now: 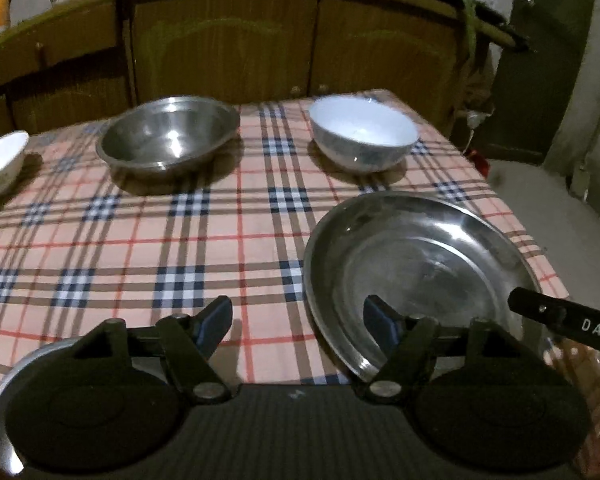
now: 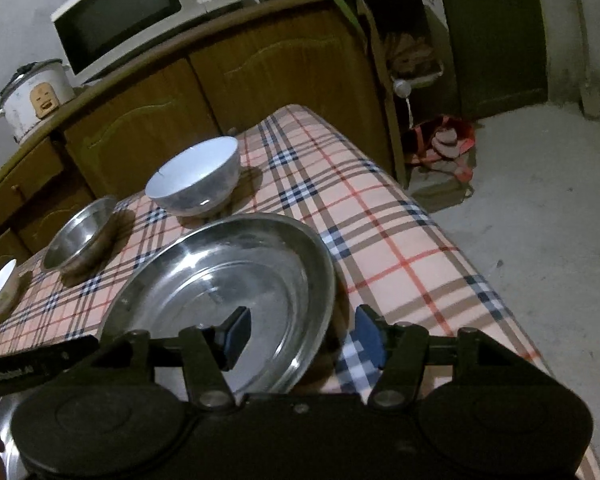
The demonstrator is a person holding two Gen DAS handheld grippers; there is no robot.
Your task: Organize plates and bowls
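A large steel plate (image 1: 416, 264) lies on the checked tablecloth (image 1: 140, 240) at the near right; it also shows in the right wrist view (image 2: 228, 280). A steel bowl (image 1: 168, 140) stands at the far middle and a white bowl (image 1: 364, 132) at the far right. Another white bowl (image 1: 0, 164) sits at the far left edge. My left gripper (image 1: 298, 322) is open and empty, its right finger over the plate's near rim. My right gripper (image 2: 304, 334) is open, its jaws standing on either side of the plate's right rim, not closed on it.
A second metal dish's rim (image 1: 4, 392) shows under my left gripper at the near left. Wooden cabinets (image 1: 228, 48) stand behind the table, with a microwave (image 2: 120, 12) and rice cooker (image 2: 32, 96) on top. The table's right edge drops to a concrete floor (image 2: 540, 208).
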